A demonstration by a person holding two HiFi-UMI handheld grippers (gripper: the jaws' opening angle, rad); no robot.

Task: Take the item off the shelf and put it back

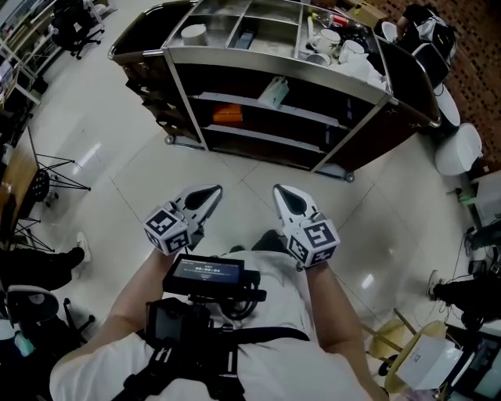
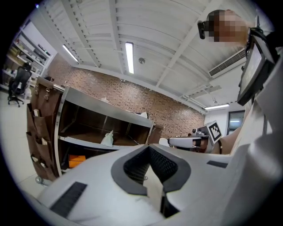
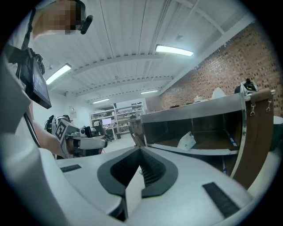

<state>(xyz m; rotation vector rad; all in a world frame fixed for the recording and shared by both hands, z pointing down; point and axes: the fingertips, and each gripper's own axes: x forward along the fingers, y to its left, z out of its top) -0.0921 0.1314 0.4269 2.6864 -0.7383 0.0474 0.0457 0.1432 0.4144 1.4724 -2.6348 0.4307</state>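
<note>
A pale pouch leans on the middle shelf of a metal shelf cart; it also shows in the left gripper view and the right gripper view. An orange pack lies on the shelf below it. Both grippers hang side by side over the floor in front of the person, well short of the cart. My left gripper is shut with nothing in it, its jaws meeting at the tip. My right gripper is likewise shut and empty.
The cart's top tray holds cups and small items. Brown pocketed panels hang on the cart's ends. White stools stand to the right, tripod legs to the left. Pale floor tiles lie between me and the cart.
</note>
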